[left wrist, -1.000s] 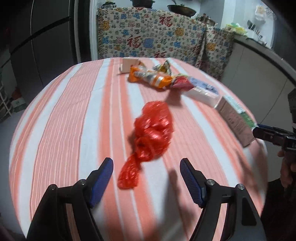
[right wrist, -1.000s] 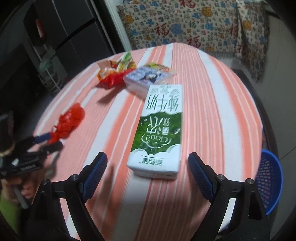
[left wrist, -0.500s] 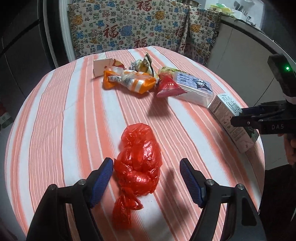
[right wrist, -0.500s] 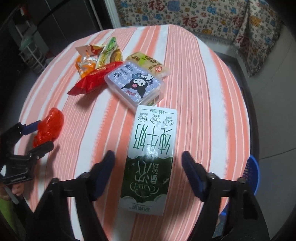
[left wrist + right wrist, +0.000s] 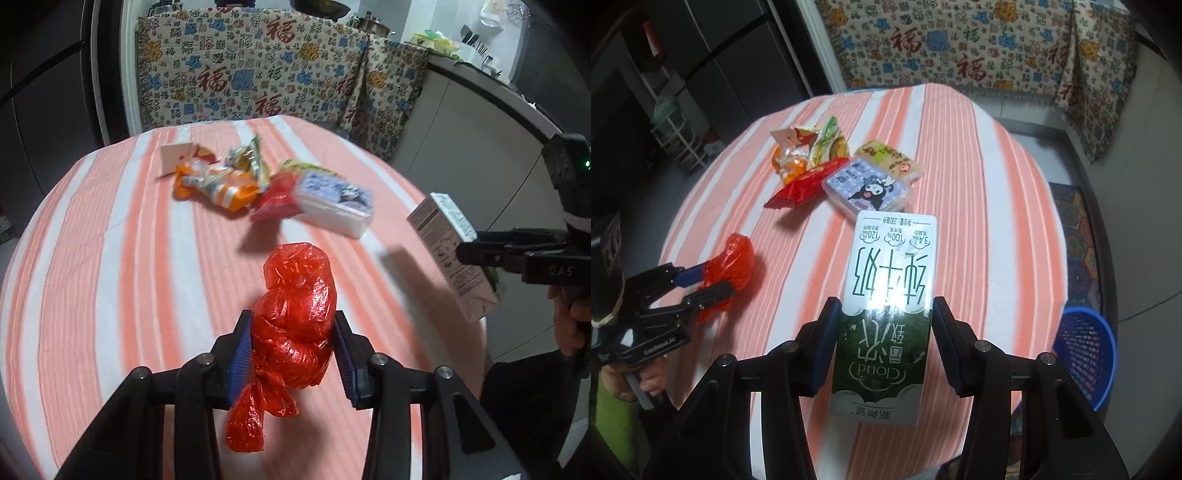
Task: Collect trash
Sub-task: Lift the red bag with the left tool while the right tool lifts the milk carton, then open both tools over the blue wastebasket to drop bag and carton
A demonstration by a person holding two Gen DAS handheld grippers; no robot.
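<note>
Round striped table (image 5: 110, 258) spread across the frame, blue basket (image 5: 1086, 354) seen at lower right beside it, milk carton (image 5: 886, 325) clamped at lower centre by the right gripper (image 5: 882, 347), its jaws just closed on it, red plastic bag (image 5: 295, 325) pinched at lower centre between the just-closed jaws of the left gripper (image 5: 293, 354), snack wrappers (image 5: 221, 184) left at upper centre.

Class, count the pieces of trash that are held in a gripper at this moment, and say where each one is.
2. The red plastic bag sits clamped in the left gripper; the milk carton is gripped by the right gripper. The snack wrappers lie loose on the table.
</note>
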